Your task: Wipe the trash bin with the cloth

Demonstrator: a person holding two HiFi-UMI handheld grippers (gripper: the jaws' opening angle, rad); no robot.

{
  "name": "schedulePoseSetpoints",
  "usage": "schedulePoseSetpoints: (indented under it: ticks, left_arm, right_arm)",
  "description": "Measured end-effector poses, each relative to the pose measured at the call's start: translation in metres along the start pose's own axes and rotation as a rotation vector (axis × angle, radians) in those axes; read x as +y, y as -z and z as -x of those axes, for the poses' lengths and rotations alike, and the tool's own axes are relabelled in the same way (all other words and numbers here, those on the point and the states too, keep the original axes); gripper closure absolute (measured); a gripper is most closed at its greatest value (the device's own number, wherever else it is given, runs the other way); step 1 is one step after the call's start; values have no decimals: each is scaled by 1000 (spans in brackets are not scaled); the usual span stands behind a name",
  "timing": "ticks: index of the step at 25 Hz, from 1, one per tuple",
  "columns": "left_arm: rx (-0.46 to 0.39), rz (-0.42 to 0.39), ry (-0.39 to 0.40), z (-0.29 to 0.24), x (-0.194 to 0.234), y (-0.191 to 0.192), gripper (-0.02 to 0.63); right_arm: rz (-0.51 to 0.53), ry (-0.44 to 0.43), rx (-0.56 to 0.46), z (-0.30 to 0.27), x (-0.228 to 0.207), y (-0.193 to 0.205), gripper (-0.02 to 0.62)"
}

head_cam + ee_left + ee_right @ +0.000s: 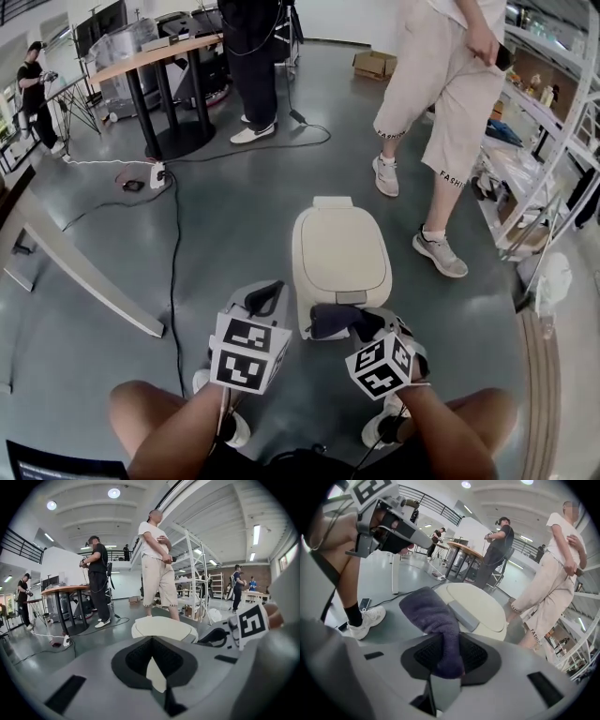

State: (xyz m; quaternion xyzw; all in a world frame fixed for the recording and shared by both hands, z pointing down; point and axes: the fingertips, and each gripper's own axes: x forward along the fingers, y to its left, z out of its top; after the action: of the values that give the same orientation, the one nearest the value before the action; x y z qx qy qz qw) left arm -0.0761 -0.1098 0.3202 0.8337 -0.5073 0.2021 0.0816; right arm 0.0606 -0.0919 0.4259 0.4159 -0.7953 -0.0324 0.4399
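A cream trash bin (339, 258) with its lid down stands on the grey floor just ahead of me. My right gripper (354, 326) is at the bin's near edge, shut on a dark purple cloth (328, 321) that touches the bin's front rim. In the right gripper view the cloth (432, 613) bulges out of the pinched jaws of the right gripper (451, 644), in front of the bin (480, 606). My left gripper (266, 298) hovers left of the bin, apart from it. Its jaws (152, 640) meet with nothing in them, the bin (164, 627) lying beyond.
A person in beige shorts (441, 103) stands just beyond the bin on the right. Another person (251, 66) stands by a round table (159, 56) at the back. Cables and a power strip (157, 173) lie left; metal shelves (548, 159) line the right side.
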Motion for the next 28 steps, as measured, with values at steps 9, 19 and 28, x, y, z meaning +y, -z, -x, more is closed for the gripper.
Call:
schedulePoseSetpoints:
  ticks: [9,19,28]
  left_arm:
    - [4,-43,8,-7,-11,2,607]
    - [28,-37,34,-14,-20,8,607]
    - [24,1,63,-15,-25,6,607]
  right_arm:
    - [-27,35,47,3,-21,23,492]
    - [-95,99,103,6,-48,51,492]
    - [-122,148,140,5,-64,67,492]
